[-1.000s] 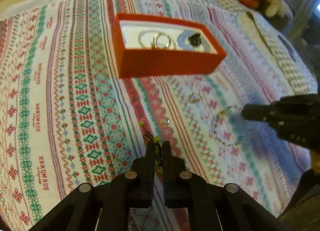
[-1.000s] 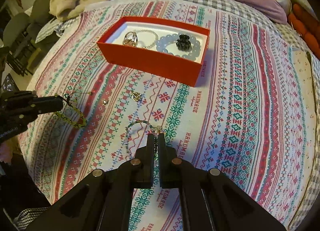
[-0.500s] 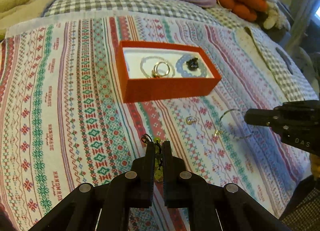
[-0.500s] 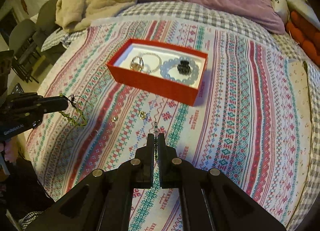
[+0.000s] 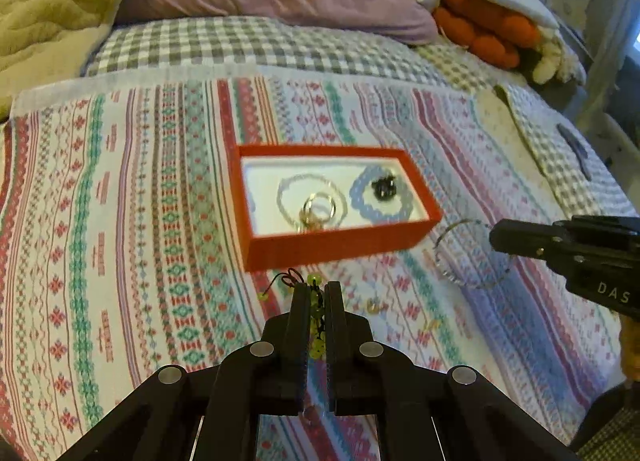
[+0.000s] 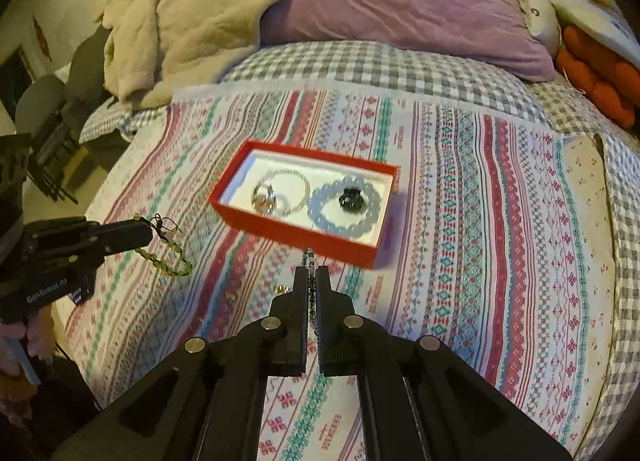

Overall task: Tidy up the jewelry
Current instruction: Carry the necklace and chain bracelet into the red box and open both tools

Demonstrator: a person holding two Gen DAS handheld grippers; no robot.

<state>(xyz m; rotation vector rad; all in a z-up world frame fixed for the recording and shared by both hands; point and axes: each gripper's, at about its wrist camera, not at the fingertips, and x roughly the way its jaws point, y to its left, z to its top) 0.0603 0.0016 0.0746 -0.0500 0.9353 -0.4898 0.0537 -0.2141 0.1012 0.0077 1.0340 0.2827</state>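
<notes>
L gripper point(image 5: 316, 297) is pressed together on the green bead bracelet point(image 6: 166, 259); its cord ends stick out past the tips at 12 o'clock, and in the R wrist view the loop hangs free under the pads. R gripper point(image 6: 310, 277) is also clamped, pinching the thin clear-bead bracelet point(image 5: 468, 257), which in the L view dangles as an open ring off its tips.

Change over the last sec: both tools have come up off the patterned bedspread point(image 5: 120, 221), and both bracelets, which lay partly on the cloth, now swing clear of it. The red box point(image 6: 296, 233) has slid down toward the tips in both views, so it's now just past them at 12 o'clock.

Meaning, prob: both picks worked, and carry to box is under way. Box already holds a pale blue bead bracelet, a clear one, rings and a black clip. Two small gold pieces point(image 5: 376, 305) remain on the cloth near the L tips at 3 o'clock, so more trips needed.
</notes>
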